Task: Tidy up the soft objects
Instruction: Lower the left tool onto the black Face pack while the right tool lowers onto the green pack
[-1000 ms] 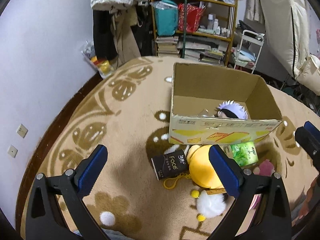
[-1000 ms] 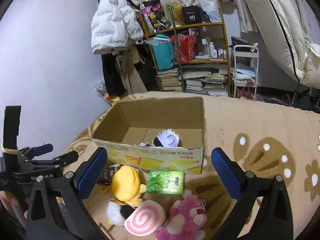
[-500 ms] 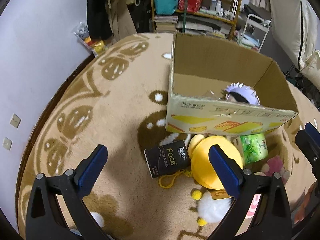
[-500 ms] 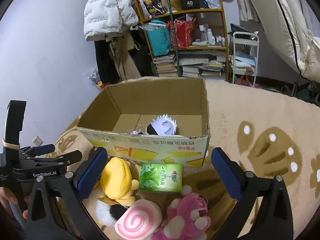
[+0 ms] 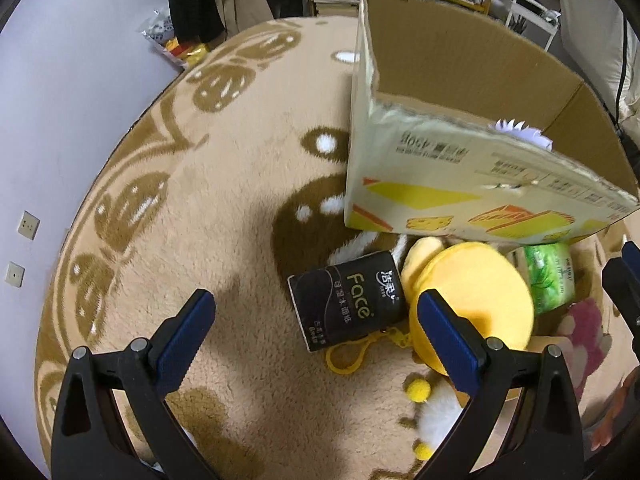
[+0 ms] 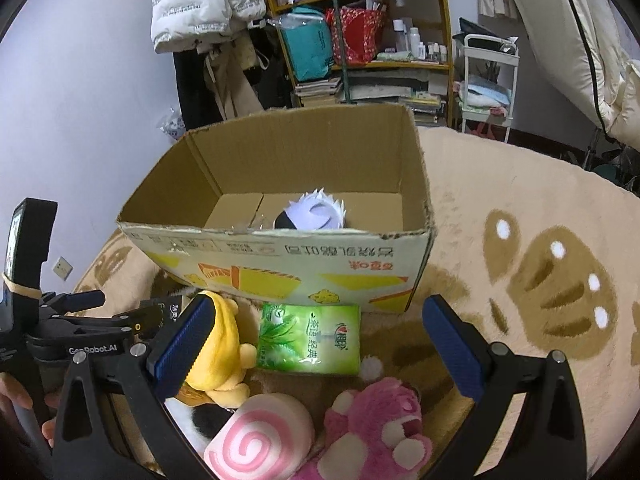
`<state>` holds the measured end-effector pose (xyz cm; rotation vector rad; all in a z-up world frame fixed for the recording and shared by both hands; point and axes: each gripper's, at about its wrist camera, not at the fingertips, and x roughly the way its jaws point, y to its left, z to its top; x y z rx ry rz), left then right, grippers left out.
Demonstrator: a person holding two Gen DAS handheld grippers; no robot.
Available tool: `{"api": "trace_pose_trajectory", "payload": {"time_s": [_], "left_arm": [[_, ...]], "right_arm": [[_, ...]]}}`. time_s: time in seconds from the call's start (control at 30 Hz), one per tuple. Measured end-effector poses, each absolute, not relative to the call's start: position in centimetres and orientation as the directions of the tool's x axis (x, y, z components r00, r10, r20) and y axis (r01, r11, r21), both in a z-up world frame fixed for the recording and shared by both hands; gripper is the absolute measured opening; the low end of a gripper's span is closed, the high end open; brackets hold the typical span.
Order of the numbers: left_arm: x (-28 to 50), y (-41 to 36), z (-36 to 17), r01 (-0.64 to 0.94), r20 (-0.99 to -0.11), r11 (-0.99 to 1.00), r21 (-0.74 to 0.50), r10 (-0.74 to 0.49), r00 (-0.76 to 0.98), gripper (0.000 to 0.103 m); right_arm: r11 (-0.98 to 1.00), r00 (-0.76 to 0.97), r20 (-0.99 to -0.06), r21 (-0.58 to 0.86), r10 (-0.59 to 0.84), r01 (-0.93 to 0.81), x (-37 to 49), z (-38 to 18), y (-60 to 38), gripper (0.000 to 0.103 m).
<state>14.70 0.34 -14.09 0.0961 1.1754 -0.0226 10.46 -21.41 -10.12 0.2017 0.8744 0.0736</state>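
Observation:
An open cardboard box (image 6: 304,268) (image 5: 460,184) stands on the rug with a white-haired plush (image 6: 316,216) inside. In front of it lie a black tissue pack (image 5: 348,300), a yellow plush (image 5: 476,300) (image 6: 224,344), a green tissue pack (image 6: 310,338) (image 5: 548,276), a pink swirl plush (image 6: 260,436) and a pink bear (image 6: 376,428). My left gripper (image 5: 316,336) is open, low over the black pack. My right gripper (image 6: 316,344) is open above the green pack.
A beige patterned rug (image 5: 200,184) covers the floor up to the lilac wall (image 5: 60,92) on the left. Shelves (image 6: 360,40), hanging coats (image 6: 208,4) and a white trolley (image 6: 488,80) stand behind the box. A hand (image 6: 16,396) holds the left gripper's handle.
Both grippers have come down and forward toward the items in front of the box. The left one now hangs close over the black tissue pack. Both stay open.

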Motion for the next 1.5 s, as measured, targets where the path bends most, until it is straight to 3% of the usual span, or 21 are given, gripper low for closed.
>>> {"api": "trace_pose_trajectory", "payload": {"time_s": [1.07, 1.5], "left_arm": [[18.1, 1.4, -17.5, 0.006, -0.945, 1.0, -0.017, -0.018, 0.327, 0.1], [18.7, 1.3, -18.5, 0.0, -0.953, 1.0, -0.026, -0.025, 0.302, 0.1]], "right_arm": [[0.963, 0.478, -0.856, 0.258, 0.195, 0.071, 13.6, -15.7, -21.0, 0.103], [0.975, 0.449, -0.879, 0.212, 0.158, 0.072, 14.2, -16.7, -19.8, 0.103]]}}
